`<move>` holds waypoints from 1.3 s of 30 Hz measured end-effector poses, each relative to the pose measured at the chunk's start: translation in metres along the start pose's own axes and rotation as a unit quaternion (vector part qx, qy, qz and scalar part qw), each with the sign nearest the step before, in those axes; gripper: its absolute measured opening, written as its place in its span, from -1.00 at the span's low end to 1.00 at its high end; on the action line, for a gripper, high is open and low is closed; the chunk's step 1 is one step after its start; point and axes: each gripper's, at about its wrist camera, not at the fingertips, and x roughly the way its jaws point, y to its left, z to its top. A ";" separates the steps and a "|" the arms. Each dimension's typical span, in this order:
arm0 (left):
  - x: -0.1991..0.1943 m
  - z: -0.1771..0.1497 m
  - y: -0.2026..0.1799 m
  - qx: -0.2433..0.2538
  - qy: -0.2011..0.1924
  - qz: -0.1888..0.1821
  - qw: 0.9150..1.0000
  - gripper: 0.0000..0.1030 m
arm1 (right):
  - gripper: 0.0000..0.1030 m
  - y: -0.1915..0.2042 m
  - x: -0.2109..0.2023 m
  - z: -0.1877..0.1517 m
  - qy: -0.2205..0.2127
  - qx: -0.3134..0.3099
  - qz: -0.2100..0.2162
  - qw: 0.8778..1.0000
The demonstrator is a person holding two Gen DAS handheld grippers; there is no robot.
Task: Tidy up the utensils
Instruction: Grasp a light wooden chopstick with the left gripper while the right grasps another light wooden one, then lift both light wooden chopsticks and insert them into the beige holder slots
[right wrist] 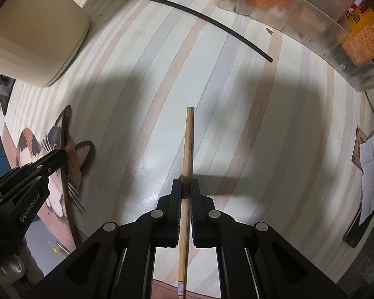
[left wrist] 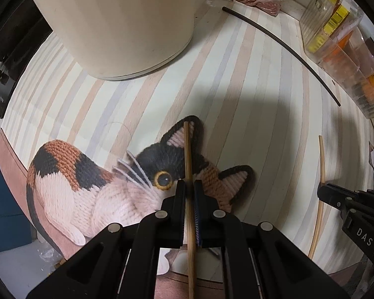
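While both tongs point down at the striped bench (right wrist: 236, 129): left tongs (left wrist: 189, 186) clamped on darker chopstick (left wrist: 187, 154), right tongs (right wrist: 186, 186) clamped on pale chopstick (right wrist: 188, 139). Shafts run along the fingers. Black chopstick (right wrist: 199, 17) lies loose beyond, nearer right.

My left claw (left wrist: 188, 186): chopstick (left wrist: 188, 154) between jaws, over cat mat (left wrist: 87, 189) | canister (left wrist: 117, 25) ahead-left | black stick (left wrist: 286, 47) ahead-right on desk (left wrist: 249, 99)

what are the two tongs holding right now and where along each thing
Each holds one wooden chopstick. The left tongs pinch a darker chopstick partway along its shaft; the right tongs pinch a lighter chopstick around mid-shaft, both ends sticking out.
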 end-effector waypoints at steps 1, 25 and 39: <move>0.000 0.003 -0.002 0.001 0.000 0.001 1.000 -0.91 | -0.88 0.001 0.000 0.001 0.002 -0.001 -0.003 1.000; -0.001 0.005 -0.025 0.016 0.000 0.004 1.000 -0.91 | -0.88 0.041 0.015 0.036 0.009 -0.005 -0.044 0.999; -0.062 0.008 -0.018 0.011 -0.063 -0.031 0.997 -0.93 | -0.88 0.038 -0.026 0.008 -0.097 0.022 0.030 0.995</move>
